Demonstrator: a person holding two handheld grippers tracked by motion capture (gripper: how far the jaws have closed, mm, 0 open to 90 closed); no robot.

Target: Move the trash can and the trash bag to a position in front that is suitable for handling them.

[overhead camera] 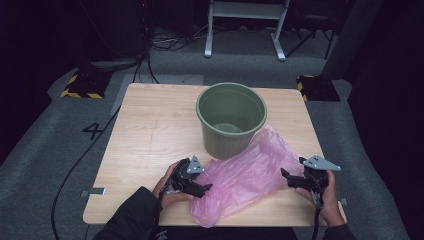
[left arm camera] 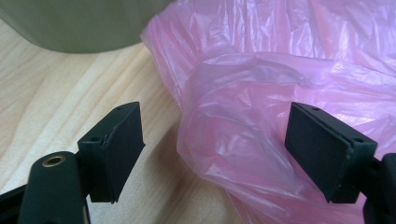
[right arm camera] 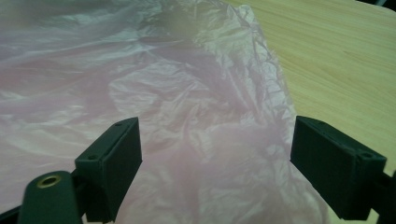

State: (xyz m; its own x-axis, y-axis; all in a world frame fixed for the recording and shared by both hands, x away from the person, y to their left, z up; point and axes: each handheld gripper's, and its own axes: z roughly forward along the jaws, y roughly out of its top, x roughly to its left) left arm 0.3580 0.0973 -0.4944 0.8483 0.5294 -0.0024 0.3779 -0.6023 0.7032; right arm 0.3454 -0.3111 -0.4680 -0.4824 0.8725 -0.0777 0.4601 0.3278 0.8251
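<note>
Pink bag (overhead camera: 247, 172) flat and crumpled on the desk (overhead camera: 150, 135), long axis slanting from the near edge at the left up toward the far right, upper part resting against the foot of the green bin (overhead camera: 231, 120). Bin upright, mouth open, just behind the bag.

Left tool (overhead camera: 202, 189) at the bag's near-left end, pointing right into it; jaws wide, nothing gripped. Seen along the left tool's jaws, a puffed fold of bag (left arm camera: 243, 135) between the pads, closer to the right pad, no pad pressing on it, bare desk (left arm camera: 60, 93) under the left pad.

Right tool (overhead camera: 286, 176) at the bag's right edge, pointing left; jaws wide as well, nothing held. Along its jaws, bag (right arm camera: 154, 107) spread low across the view, its crinkled edge running near the right pad, desk (right arm camera: 336, 56) beyond.

One tool at each end of the long axis, facing each other across the film. Left tool judged nearer a grip, with a raised fold already between its pads; right tool probably needing to dip to catch the flat edge. Likely aim: lifting the bag toward the bin.
</note>
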